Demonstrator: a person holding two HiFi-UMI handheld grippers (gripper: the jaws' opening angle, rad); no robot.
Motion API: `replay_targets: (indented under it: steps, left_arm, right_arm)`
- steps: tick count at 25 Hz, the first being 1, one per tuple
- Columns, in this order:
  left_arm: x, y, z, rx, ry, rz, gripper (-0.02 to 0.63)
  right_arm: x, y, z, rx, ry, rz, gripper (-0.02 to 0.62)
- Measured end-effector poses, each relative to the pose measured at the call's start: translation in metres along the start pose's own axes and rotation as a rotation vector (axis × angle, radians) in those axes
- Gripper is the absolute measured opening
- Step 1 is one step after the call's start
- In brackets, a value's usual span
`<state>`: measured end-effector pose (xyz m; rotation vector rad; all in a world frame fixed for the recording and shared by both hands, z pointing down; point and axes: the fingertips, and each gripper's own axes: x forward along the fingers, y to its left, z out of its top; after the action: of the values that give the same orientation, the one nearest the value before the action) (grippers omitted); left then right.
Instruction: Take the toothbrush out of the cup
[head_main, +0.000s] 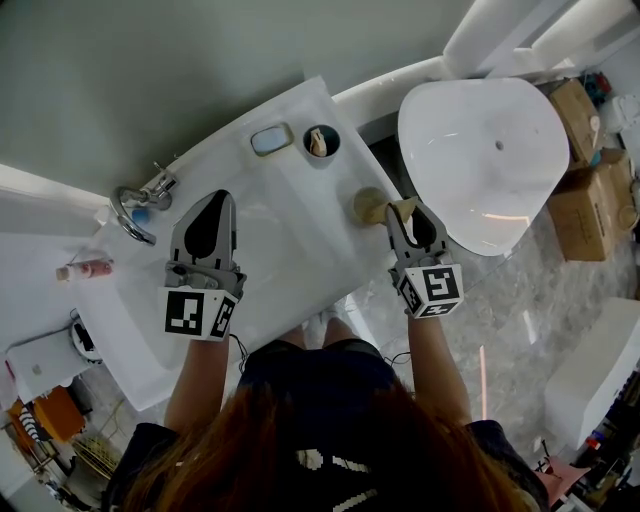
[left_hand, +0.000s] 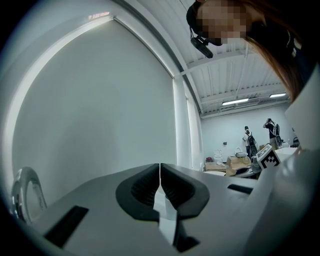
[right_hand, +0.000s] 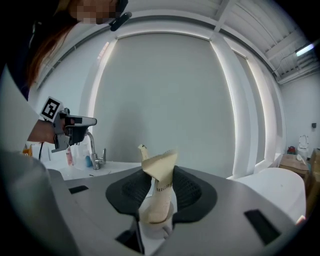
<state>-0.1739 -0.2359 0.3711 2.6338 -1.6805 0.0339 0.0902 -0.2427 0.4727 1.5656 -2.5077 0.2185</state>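
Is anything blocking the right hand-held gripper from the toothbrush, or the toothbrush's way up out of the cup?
Nothing visible does. The paper-wrapped toothbrush sits between the jaws of the right hand-held gripper, which close on it, with its lower end at the beige cup. Only open air shows above it.

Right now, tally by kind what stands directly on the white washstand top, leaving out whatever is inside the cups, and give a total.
Cups: 2 (dark cup, tan cup)
Bottles: 2 (pink bottle, blue bottle)
Small tray: 1
Tap: 1
Total: 6
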Motion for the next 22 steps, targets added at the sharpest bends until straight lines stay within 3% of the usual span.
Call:
replay_targets:
  steps: [15,22]
  left_arm:
    - [-0.009,-0.002,0.029,0.004,-0.075,-0.014,0.023]
    - [-0.022,0.004,0.045,0.012,-0.11,0.009,0.023]
  right_arm:
    - [-0.054,0.021,0.143,-0.092,-0.211,0.062,0.137]
    - [-0.076,0.036,0.161,-0.099,-0.243,0.072,0.133]
